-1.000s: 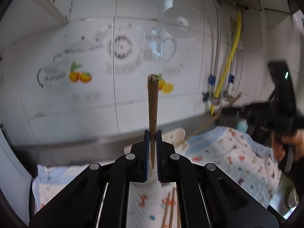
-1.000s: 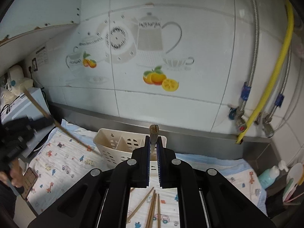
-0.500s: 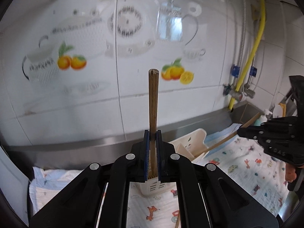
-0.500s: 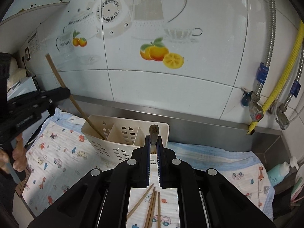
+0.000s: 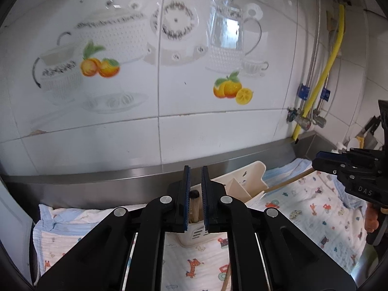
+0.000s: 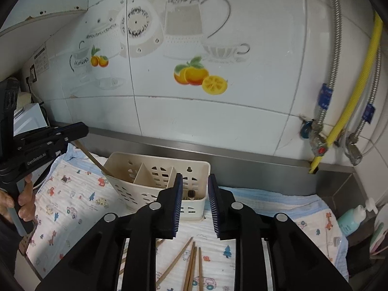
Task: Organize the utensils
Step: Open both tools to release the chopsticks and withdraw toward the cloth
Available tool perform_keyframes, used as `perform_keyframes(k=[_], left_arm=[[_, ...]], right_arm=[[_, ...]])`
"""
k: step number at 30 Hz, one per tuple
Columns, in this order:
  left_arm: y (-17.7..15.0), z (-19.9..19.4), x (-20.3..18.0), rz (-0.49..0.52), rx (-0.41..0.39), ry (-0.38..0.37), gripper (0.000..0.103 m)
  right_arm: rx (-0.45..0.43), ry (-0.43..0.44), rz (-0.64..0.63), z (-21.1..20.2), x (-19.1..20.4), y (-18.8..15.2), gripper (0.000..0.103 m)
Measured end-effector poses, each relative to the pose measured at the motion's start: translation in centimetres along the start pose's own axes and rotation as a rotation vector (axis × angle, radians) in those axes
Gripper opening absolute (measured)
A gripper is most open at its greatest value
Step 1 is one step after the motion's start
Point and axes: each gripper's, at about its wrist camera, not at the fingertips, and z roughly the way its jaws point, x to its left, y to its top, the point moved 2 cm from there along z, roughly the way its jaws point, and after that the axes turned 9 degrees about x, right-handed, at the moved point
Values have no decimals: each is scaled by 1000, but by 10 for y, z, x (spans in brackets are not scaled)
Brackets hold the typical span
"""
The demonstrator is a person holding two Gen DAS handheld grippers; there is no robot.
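Faintly, "DAS" reads on the right claw; both claws parted.

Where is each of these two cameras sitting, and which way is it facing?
Left wrist: rides the left claw, facing the tiled wall over the cream caddy; own fingers below, right claw at right.
Right wrist: rides the right claw, facing the same wall and caddy, loose chopsticks beneath; left claw and hand at left.
Shared: wall, caddy, and each other's claw.

Printed cloth across lower frame. Decorated wall tiles fill upper frame. Yellow hose at right; teal pump bottle lower right.
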Motion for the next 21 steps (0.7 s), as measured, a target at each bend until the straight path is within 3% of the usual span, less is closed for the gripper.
perform_keyframes(k=[9, 11, 13, 21], left_arm=[[-35, -54, -3, -18, -54, -50, 9], [-46, -58, -3, -22, -49, -54, 15], [-61, -65, -3, -34, -50, -62, 34], [-118, -78, -1, -61, -25, -42, 34]], right_arm=[[-61, -3, 18, -47, 15, -49, 23], [-57, 3, 29, -50, 17, -64, 23], [-50, 10, 46, -51, 21, -83, 23], [19, 43, 132, -35, 40, -163, 23]])
